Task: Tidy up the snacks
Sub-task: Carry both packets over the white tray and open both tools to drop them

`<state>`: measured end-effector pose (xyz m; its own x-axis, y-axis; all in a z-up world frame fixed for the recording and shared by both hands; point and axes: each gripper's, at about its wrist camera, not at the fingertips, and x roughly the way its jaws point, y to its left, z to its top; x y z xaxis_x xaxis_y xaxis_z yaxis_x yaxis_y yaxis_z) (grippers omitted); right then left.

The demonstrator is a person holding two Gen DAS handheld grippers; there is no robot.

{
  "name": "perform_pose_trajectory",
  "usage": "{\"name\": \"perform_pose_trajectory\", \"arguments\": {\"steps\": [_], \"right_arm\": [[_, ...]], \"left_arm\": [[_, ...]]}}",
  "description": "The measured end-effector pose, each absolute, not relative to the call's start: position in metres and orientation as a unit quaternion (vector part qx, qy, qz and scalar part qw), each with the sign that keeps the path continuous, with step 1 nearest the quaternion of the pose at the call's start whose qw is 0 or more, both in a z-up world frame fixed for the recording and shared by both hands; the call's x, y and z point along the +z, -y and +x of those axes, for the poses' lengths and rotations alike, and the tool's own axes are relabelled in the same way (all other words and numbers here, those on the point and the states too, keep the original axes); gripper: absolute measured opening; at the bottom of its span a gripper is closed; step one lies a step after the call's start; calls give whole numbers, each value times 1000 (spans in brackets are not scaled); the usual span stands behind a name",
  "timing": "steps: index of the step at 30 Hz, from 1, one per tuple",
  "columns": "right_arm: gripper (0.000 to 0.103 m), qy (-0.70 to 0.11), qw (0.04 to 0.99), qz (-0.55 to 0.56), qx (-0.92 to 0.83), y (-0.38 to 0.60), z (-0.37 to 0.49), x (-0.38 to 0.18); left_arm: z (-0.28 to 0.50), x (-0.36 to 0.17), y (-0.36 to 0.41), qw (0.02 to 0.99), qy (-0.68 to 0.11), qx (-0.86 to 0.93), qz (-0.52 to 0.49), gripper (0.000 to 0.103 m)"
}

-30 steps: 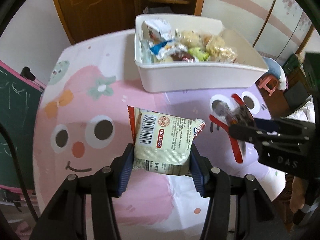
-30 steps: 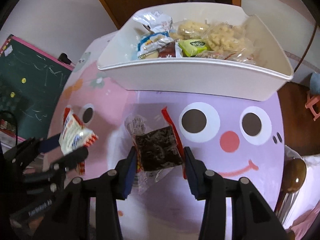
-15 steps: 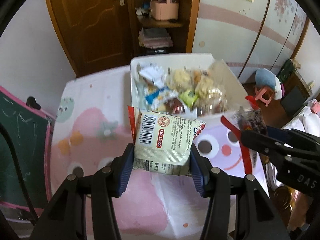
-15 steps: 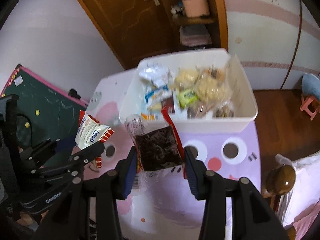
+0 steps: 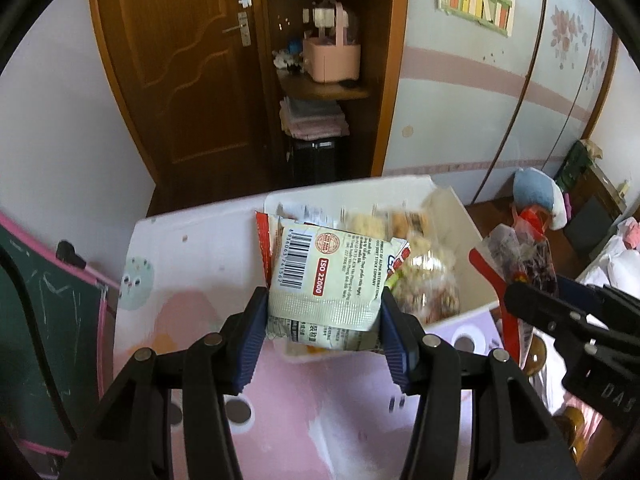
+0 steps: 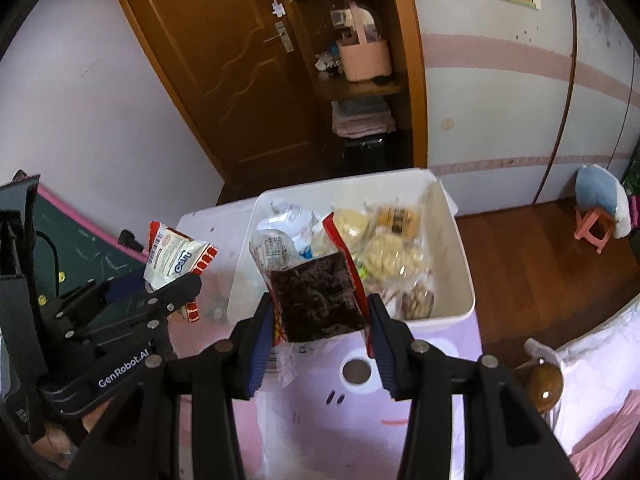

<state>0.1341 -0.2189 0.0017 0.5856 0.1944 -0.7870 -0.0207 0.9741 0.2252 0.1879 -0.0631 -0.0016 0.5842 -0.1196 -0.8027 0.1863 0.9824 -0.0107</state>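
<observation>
Left wrist view: carry your cream wafer packet [image 5: 326, 280] forward over the white bin [image 5: 476, 312] ahead before letting go, clear of its near wall. Your left gripper [image 5: 324, 322] is part closed, pads pinching the packet's lower edges.

Right wrist view: bring the dark snack bag [image 6: 316, 296] past the rim too. Your right gripper [image 6: 318, 320] clamps its sides, half shut; the bin lies just ahead, already well filled.

Snacks in the bin [image 5: 472, 224] blur (left wrist view).

Left claw [image 5: 323, 330] clamping cream packet [image 5: 326, 280], white bin [image 5: 464, 220]
</observation>
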Motion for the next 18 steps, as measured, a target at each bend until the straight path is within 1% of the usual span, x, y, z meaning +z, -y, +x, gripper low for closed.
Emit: {"name": "perform_pose_trajectory", "arguments": {"steps": [5,9,18], "right_arm": [[45,-439,892,102,39,223,162,11],[45,-437,893,107,18,231,189,10],[46,-453,884,112,-17,245,248,-15]], "left_arm": [[225,6,71,894,-439,-80,33,51],[254,2,78,892,-444,-76,29,51],[308,-38,91,876,-478,-64,19,51]]}}
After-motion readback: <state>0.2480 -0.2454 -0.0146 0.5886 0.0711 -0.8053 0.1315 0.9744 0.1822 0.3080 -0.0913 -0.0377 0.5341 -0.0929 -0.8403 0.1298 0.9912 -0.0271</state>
